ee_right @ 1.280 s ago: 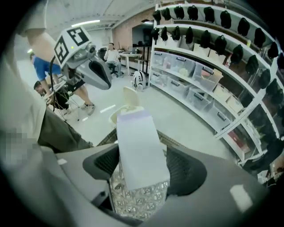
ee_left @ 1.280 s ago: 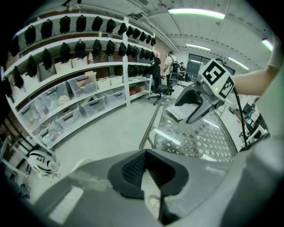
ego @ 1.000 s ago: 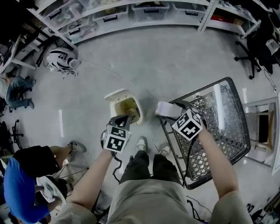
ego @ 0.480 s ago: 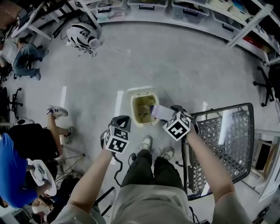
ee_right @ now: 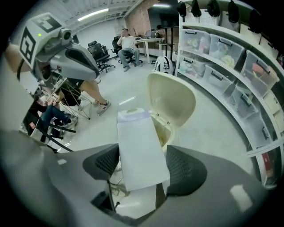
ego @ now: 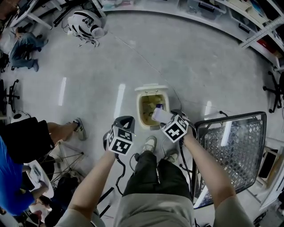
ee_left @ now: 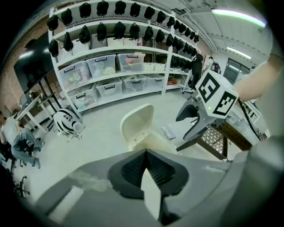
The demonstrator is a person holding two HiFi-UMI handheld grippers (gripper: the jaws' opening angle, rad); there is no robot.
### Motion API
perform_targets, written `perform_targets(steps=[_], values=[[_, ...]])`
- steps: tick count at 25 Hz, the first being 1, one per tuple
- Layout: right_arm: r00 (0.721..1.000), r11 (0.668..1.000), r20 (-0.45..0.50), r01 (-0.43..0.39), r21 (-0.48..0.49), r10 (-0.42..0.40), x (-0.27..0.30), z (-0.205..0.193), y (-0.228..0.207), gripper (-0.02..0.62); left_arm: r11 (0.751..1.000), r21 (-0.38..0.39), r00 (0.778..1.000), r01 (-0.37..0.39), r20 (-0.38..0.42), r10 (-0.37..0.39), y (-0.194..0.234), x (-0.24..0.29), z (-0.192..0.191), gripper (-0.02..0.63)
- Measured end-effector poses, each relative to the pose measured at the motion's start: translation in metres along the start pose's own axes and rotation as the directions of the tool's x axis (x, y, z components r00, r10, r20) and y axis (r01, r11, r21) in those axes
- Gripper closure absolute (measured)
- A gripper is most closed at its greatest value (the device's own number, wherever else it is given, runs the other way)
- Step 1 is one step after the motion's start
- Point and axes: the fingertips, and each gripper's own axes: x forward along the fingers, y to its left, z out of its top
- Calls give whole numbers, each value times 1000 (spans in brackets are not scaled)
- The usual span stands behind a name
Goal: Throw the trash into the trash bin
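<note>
We held the carton, clamped in our right tool, over the bin at its 4 o'clock rim; released there, it might clip the edge and fall outside. Our left tool was clenched, empty.

A wire-mesh cart is standing at the right on the grey floor, with light glinting off its top. A black-and-white striped thing, perhaps a helmet, is lying near the shelves. These are carrying clear storage boxes, and dark caps are hanging in a row along the top. A person in a blue top is sitting at the lower left; beside them a bare leg is stretching out, ending in a sneaker. Another person is sitting by a desk, with office chairs standing near. White stripes are running along the floor.
</note>
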Motion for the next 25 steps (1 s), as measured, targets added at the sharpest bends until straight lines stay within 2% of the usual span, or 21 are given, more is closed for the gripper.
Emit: perform_targets(steps=[9, 14, 22, 25], values=[[998, 998, -42, -34, 49, 36, 85, -20, 3, 256, 996, -90, 1000, -14, -21, 12, 19, 49, -34, 604], [999, 994, 29, -34, 99, 31, 114, -15, -3, 251, 994, -112, 1000, -16, -24, 13, 17, 61, -47, 604], [999, 986, 40, -39, 161, 33, 107, -19, -8, 250, 993, -118, 999, -27, -36, 23, 14, 53, -53, 604], [998, 986, 68, -23, 165, 12, 85, -13, -13, 294, 993, -109, 999, -34, -23, 31, 16, 43, -44, 604]])
